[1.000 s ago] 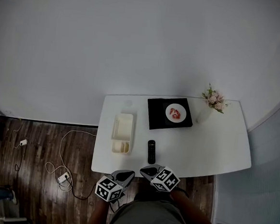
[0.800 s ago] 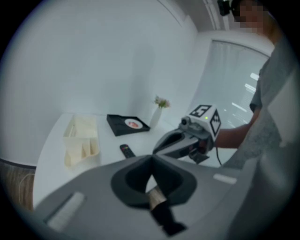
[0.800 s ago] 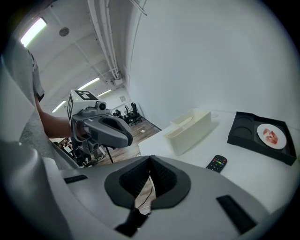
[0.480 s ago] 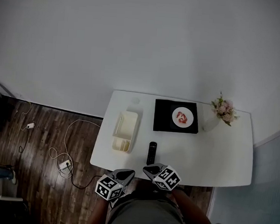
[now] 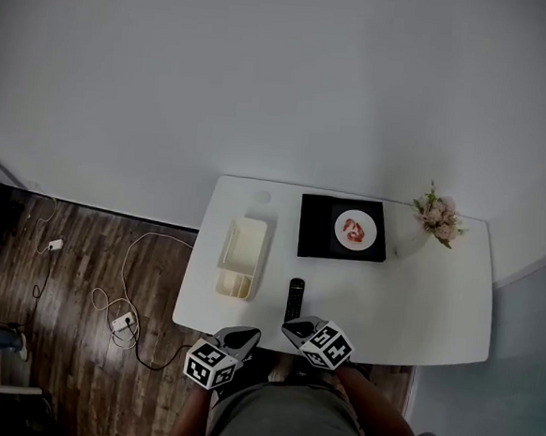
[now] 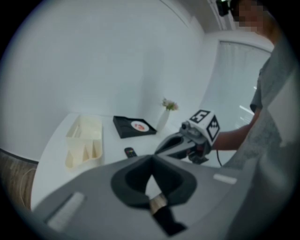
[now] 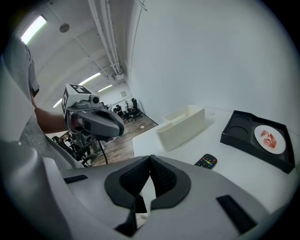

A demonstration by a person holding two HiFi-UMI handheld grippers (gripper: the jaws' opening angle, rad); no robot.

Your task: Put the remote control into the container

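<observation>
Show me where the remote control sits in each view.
Head view: remote control near the front edge of the table, right of the container.
Left gripper view: remote control centre-left, right of the container.
Right gripper view: remote control right of centre, below-right of the container.
Shared landmark: the cream container.

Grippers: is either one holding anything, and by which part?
Nothing is held. The left gripper and right gripper are both shut and empty; the remote control lies untouched on the table.

Left gripper point(image 5: 244, 335), right gripper point(image 5: 292, 329), side by side, jaws together, empty
</observation>
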